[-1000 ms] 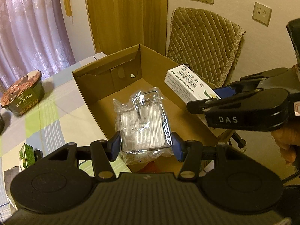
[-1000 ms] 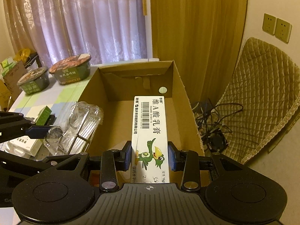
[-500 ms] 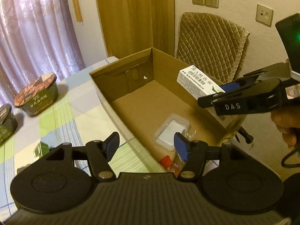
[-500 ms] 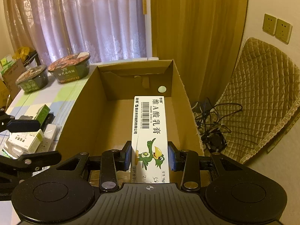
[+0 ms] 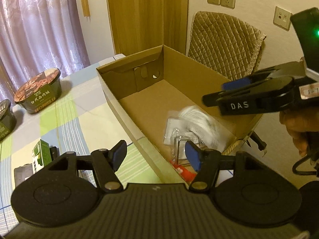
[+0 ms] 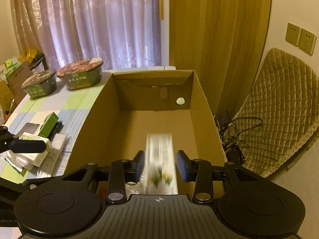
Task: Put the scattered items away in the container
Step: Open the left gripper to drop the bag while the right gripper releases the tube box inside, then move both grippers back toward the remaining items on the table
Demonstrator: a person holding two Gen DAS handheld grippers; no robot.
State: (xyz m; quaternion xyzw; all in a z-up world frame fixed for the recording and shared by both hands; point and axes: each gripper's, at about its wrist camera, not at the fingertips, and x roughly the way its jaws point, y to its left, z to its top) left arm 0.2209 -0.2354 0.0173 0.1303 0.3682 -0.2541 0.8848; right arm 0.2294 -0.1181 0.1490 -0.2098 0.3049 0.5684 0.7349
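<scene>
The box is matt brown corrugated cardboard. Clear, glossy crinkled plastic wraps the packet inside it. A checked cloth covers the counter. The chair cover is quilted fabric.

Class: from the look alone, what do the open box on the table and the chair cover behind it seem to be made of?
Cardboard box: apparently corrugated cardboard, matte brown, with folded flaps and a raw cut rim. Chair cover: apparently padded fabric with a slight sheen, tan, stitched in a diamond quilt pattern; the fibre cannot be told.
</scene>
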